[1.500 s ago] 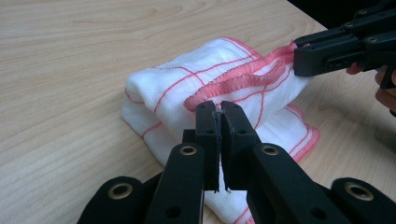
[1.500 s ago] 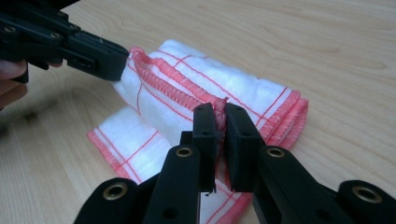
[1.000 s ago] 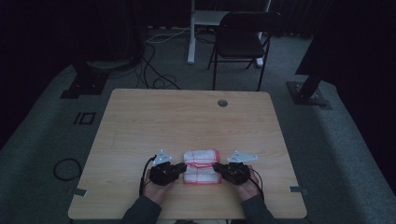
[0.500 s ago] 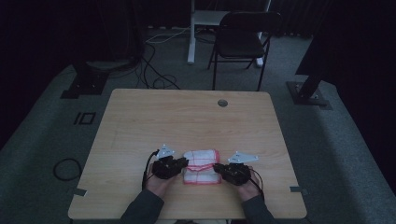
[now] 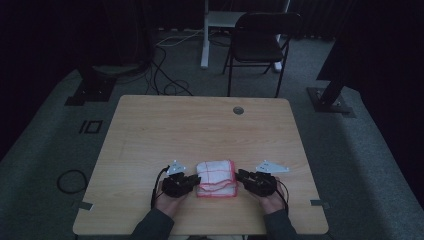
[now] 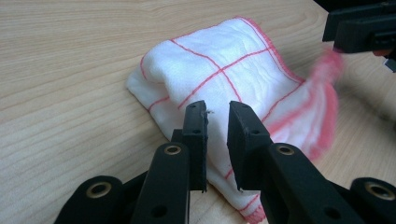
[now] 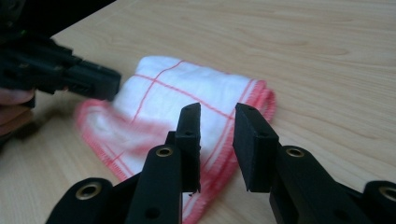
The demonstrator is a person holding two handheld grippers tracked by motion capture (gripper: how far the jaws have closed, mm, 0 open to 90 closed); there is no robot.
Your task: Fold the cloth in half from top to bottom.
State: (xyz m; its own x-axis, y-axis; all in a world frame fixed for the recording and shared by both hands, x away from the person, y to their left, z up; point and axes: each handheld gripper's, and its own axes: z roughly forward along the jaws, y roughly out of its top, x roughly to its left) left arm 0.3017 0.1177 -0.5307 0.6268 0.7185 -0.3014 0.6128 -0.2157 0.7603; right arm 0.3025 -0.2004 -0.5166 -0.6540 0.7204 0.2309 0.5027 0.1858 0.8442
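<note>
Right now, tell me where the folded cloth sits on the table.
In the high view the folded cloth lies near the table's near edge, about midway across, between the left gripper and the right gripper.

A folded cloth (image 5: 216, 178) lies on the table (image 5: 200, 125) between left tool (image 5: 191, 181) and right tool (image 5: 242, 176).

Light wooden table (image 5: 150, 130) bearing a single folded cloth.
The white cloth with red grid lines and red hem (image 5: 216, 178) lies flat near the table's front edge; a small round grommet (image 5: 238, 110) sits near the far edge.
</note>
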